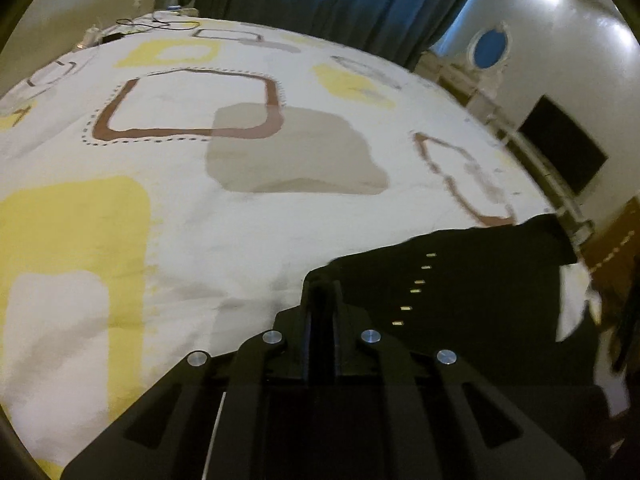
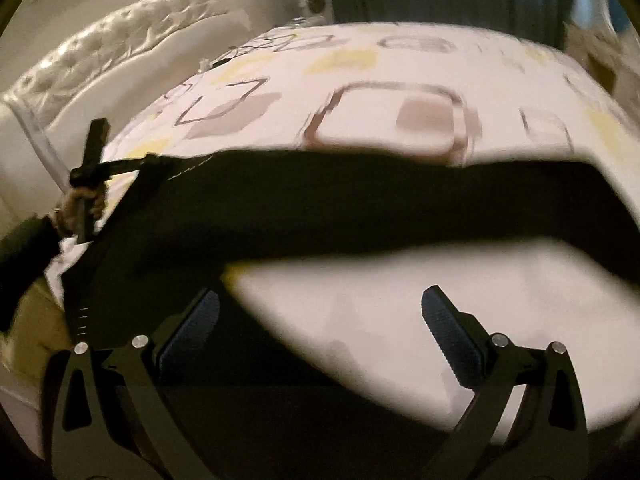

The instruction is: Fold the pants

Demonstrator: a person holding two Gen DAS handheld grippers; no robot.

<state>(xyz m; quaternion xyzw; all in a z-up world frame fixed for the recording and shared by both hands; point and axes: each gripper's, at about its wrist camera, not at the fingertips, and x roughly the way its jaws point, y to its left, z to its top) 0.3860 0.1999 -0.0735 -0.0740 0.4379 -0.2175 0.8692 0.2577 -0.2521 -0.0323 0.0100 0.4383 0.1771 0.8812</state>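
Early in the fold, by the look of it: black pants spread across the patterned bedsheet, one edge pinched, the other end not yet taken.

Left gripper, low centre of the left wrist view: jaws together, clamped on the near left corner of the pants, dark cloth bunched right at the tips. A row of small pale marks, perhaps stitches or rivets, running up the fabric just right of the tips. Same grip seen from the right wrist view at mid left, where the left gripper meets the upper left corner of the garment, a hand wrapped on its handle.

Right gripper, low in its own view: jaws wide apart, nothing between them, ribbed pads over bare sheet and the lower edge of the pants. Picture blurred there, so contact with the cloth hard to rule out, though none apparent.

Next move, as a judgement: bring the open right jaws onto the matching edge of the pants at the right of the frame, close on it, then lift both ends together and carry one half over the other, keeping the cloth taut to avoid a crooked crease.
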